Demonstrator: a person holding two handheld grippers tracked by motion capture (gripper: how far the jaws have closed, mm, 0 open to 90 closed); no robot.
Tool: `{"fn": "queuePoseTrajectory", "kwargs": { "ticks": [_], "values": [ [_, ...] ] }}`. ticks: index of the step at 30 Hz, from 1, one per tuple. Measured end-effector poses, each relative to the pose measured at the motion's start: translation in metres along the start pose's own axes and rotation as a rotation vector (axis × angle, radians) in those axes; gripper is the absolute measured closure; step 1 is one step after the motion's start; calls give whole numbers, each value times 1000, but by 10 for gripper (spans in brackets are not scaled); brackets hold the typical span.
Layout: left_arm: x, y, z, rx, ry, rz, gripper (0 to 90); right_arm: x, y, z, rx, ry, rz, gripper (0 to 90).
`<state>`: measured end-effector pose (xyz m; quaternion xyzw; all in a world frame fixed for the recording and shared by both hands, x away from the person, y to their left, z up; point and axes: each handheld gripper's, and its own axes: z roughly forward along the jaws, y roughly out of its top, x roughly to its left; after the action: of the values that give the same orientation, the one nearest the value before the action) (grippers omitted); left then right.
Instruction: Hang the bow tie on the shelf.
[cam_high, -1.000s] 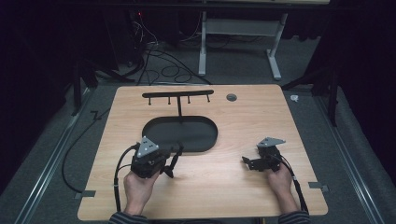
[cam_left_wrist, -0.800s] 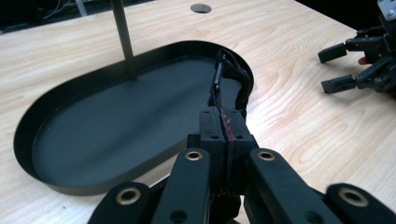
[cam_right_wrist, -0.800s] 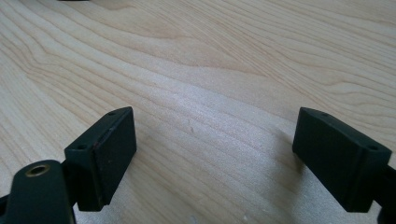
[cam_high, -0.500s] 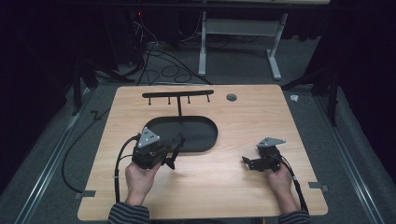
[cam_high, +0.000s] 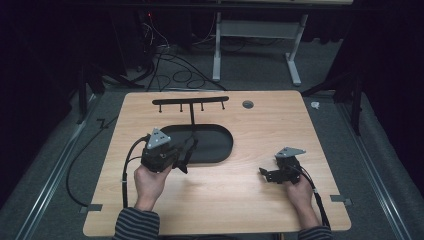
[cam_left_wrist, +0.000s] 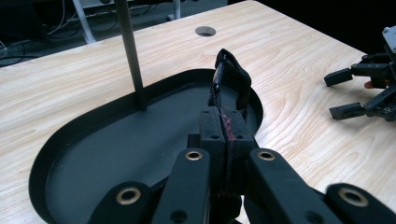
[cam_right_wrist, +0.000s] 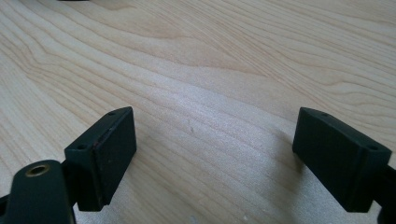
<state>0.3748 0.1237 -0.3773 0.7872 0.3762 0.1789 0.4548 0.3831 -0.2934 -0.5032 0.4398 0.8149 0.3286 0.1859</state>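
In the left gripper view the left gripper (cam_left_wrist: 224, 140) rises from the bottom centre of the frame with its jaws pressed together on a small black strap-like thing (cam_left_wrist: 229, 77), which sticks up just beyond the jaw tips and curls into a loop over the right half of the black tray (cam_left_wrist: 93, 154). What exactly the thing is cannot be told. The tray's thin upright post (cam_left_wrist: 130, 51) stands at the upper left of that frame, apart from the held thing. In the high view the left gripper (cam_high: 182, 155) sits left of centre, over the near left rim of the oval tray (cam_high: 220, 145), held by the left hand (cam_high: 148, 181); the post carries a crossbar with small hooks (cam_high: 190, 101) above the tray. The right gripper (cam_high: 266, 174) lies at the lower right of the high view, low over the bare tabletop (cam_high: 235, 200), well apart from the tray. In the right gripper view its jaws stand wide apart with only wood grain between them.
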Motion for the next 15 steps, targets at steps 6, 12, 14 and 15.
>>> {"fn": "queuePoseTrajectory", "kwargs": {
  "ticks": [6,12,14,15],
  "values": [
    [4,8,-1,-13,5,5,891,0,0,0,-1,1,0,143],
    [8,16,2,-20,6,7,891,0,0,0,2,2,0,143],
    [9,18,3,-21,7,9,891,0,0,0,1,0,0,143],
    [9,18,3,-21,7,9,891,0,0,0,1,0,0,143]
  ]
}}
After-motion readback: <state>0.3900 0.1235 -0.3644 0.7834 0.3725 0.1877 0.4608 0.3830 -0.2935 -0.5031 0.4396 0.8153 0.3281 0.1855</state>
